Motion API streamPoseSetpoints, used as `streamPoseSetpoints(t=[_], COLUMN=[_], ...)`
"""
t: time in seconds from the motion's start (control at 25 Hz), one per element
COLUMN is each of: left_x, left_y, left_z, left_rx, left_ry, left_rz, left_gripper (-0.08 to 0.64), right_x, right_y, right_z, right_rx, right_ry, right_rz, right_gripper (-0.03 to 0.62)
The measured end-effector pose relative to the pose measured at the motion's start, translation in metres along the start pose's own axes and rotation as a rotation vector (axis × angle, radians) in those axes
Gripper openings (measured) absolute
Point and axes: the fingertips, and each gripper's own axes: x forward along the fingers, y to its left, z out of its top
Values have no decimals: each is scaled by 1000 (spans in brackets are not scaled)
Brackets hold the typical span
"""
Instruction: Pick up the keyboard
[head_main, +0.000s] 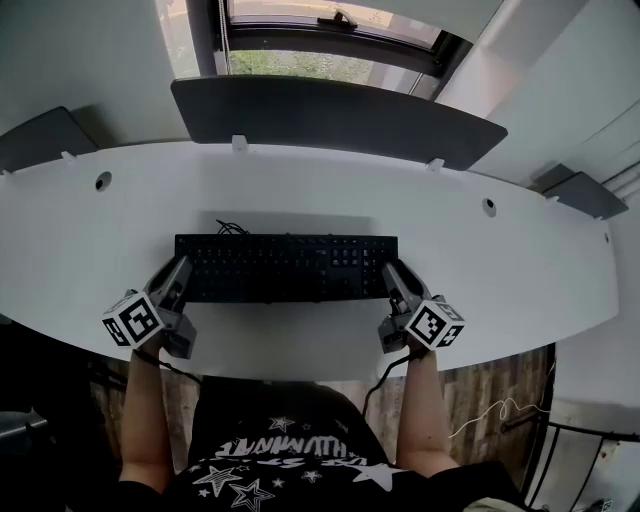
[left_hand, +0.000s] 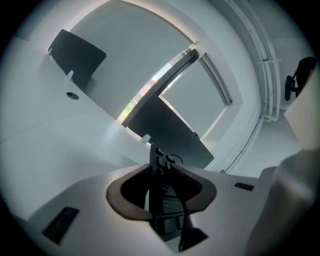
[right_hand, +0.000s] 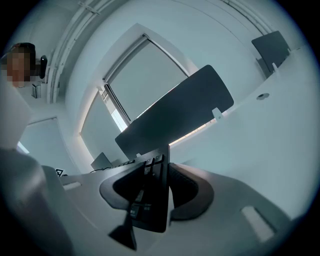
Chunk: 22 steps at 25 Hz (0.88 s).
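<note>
At the centre of the head view, a black rectangular computer keyboard (head_main: 285, 266) lies lengthwise on a white, curved-front desk (head_main: 300, 180), nearer the front edge than the back. A thin black cable (head_main: 232, 228) loops out from behind its upper left corner.

A person seated at the bottom of the frame, wearing a black shirt with white stars (head_main: 270, 450), reaches both forearms up to the desk. The left gripper (head_main: 180, 268) meets the keyboard's left end and the right gripper (head_main: 393, 272) meets its right end. Each carries a white cube with black square markers, one at lower left (head_main: 133, 320) and one at lower right (head_main: 435, 325).

Seen from the left gripper view, the left gripper (left_hand: 162, 195) has its two dark curved jaws drawn in narrow around the keyboard's end (left_hand: 167, 200), which stands on edge between them with its keys showing. Seen from the right gripper view, the right gripper (right_hand: 157, 195) likewise has its jaws closed narrowly on the opposite end of the keyboard (right_hand: 150, 200), the right-hand pad flat against the smooth underside. Whether the keyboard has left the desk surface cannot be told.

Along the desk's back edge, at the upper centre, stands a dark grey curved divider panel (head_main: 340, 115), with a window (head_main: 320, 40) above it. Wood-patterned flooring (head_main: 500, 390) shows at the lower right.
</note>
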Motion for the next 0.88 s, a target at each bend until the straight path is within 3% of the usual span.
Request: streamPoseSetpoints(t=[0.2,0.56,0.72,0.88], left_x=[-24,-59,-87,-160], left_y=[-16,-41,-43,-46], left_z=[6,12,9,-10], left_rx=[-9,-13,5,11], left_ry=[-54,-120,-106,-113], left_rz=[8,-46,-51,-62], left_gripper=[124,124,124,124], right_x=[-12,-44,-71,-124], right_y=[19,54,75,120], right_z=[16,38,26,-8], right_rx=[-34,-92,-86,-91], right_ry=[-34,-103,-122,-136], right_rz=[43,52,33,28], right_gripper=[149,149,149,149])
